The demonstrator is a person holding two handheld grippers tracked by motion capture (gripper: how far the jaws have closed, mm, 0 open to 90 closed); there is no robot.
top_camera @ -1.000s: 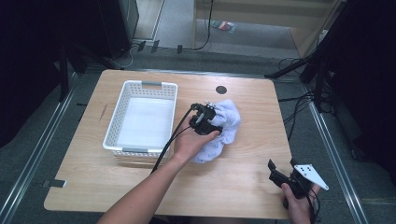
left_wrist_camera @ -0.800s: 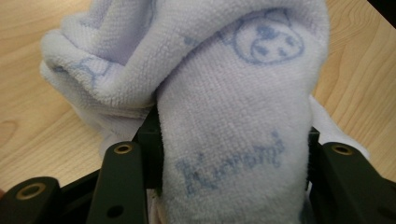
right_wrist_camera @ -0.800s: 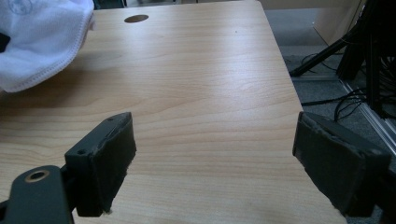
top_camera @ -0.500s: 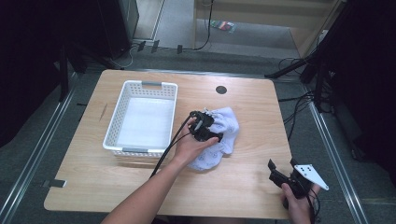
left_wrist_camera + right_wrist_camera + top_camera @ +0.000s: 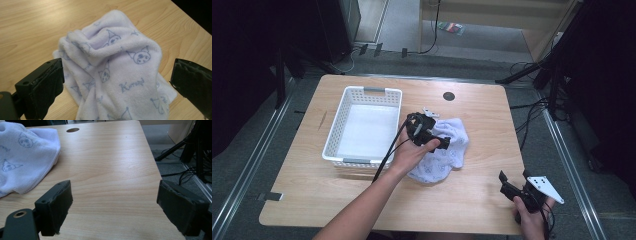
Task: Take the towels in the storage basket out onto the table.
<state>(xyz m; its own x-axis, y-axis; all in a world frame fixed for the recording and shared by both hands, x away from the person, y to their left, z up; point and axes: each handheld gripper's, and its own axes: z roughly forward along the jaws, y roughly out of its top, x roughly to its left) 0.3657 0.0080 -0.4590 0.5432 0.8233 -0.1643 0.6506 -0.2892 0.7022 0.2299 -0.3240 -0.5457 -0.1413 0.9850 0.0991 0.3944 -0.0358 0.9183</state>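
A pale lilac towel [image 5: 451, 152] with small cartoon prints lies crumpled on the wooden table [image 5: 482, 110], right of the basket. My left gripper [image 5: 439, 136] hovers over the towel's left part, pointing right. In the left gripper view the towel [image 5: 117, 47] is heaped up between and below the jaws of my left gripper [image 5: 117, 68], which stand wide open and grip nothing. My right gripper [image 5: 513, 179] is held near the table's front right corner, open and empty. In the right gripper view, my right gripper [image 5: 115, 186] spans bare wood, with the towel's edge [image 5: 22, 157] at far left.
A white slotted plastic basket [image 5: 334, 137] stands on the left half of the table with nothing inside. A round cable hole [image 5: 448, 96] sits near the far edge. Cables and dark stands lie on the floor to the right of the table.
My left gripper has shifted slightly toward the person over the towel, and the towel's heap has changed shape a little. The right gripper has stayed put.
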